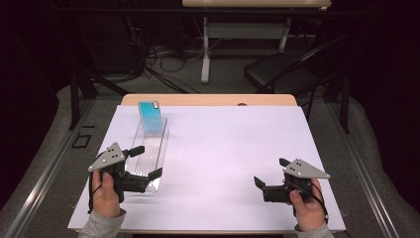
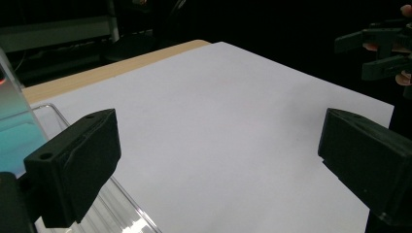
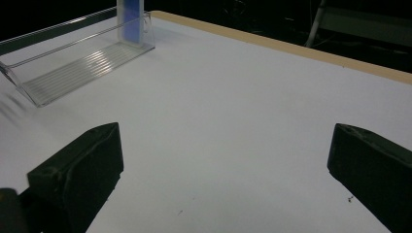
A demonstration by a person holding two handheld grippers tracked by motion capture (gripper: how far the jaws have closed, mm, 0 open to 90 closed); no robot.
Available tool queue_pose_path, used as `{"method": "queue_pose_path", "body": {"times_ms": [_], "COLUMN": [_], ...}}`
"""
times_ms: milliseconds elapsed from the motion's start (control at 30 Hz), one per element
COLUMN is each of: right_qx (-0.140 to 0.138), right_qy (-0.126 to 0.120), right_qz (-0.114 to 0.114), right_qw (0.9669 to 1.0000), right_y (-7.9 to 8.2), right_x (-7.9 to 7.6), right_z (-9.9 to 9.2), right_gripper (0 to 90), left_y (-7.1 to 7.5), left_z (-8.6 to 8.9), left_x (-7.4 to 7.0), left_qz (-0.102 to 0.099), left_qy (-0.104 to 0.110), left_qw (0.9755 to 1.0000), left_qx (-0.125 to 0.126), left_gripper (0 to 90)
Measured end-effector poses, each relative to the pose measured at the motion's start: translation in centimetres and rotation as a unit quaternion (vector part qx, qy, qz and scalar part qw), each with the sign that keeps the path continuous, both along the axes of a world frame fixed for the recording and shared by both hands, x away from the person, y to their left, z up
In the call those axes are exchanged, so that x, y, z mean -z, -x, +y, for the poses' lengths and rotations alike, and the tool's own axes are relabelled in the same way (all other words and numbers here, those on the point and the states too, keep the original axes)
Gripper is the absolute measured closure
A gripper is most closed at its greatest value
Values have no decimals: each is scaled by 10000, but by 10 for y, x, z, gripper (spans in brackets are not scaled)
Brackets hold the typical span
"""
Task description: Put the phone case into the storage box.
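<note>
Landmark: a clear plastic tray [image 1: 148, 148] lay on the white sheet [image 1: 233, 148] that covered the table, long axis running away from the person, ridged floor visible through its walls.

Blue card: a turquoise card-like piece [image 1: 150, 118] stood upright at the tray's far end, inside its walls — in the right gripper view it rose from that same end [image 3: 130, 19].

Left gripper: the left gripper [image 1: 145, 162] sat at the tray's near end, jaws spread wide with nothing between them; one jaw lay over the tray's near corner, the other just beside its long wall. Whether either touched the plastic could not be told.

Left gripper view: the tray's rim [image 2: 53, 112] ran behind the left-hand jaw, bare sheet filling the gap between the jaws.

Right gripper: the right gripper [image 1: 270, 173] hovered well apart from the tray, out over the bare sheet on the opposite side — jaws released, holding nothing.

Hands: each hand gripped its tool from the near edge, well short of the tray's far end.

Background: a black chair [image 1: 282, 72] stood beyond the tray's far end, off the table.
</note>
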State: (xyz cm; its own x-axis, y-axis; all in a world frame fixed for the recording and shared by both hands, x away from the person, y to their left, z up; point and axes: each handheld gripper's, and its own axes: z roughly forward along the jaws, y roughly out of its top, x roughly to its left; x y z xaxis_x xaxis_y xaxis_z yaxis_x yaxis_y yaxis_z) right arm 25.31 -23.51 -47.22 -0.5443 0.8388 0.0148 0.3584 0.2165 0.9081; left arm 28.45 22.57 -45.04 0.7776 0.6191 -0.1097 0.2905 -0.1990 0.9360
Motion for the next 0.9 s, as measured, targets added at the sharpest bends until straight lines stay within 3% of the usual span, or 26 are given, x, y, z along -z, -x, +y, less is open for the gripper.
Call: {"method": "queue_pose_path", "body": {"times_ms": [233,433,900], "right_qx": [115,269,566], "right_qy": [52,43,168], "right_qz": [13,48,62], "right_qw": [9999,9996,9982], "right_y": [3,4,0], "right_x": [10,18,41], "right_z": [-8,-16,-25], "right_gripper": [0,0,0], "left_y": [7,10,9], "left_z": [0,-2,-2], "left_x": [16,28,44], "left_qz": [1,129,27], "left_qy": [-61,-26,-42], "left_qw": [10000,9999,10000], "left_qx": [-25,32,-6], "left_gripper": [21,21,21]}}
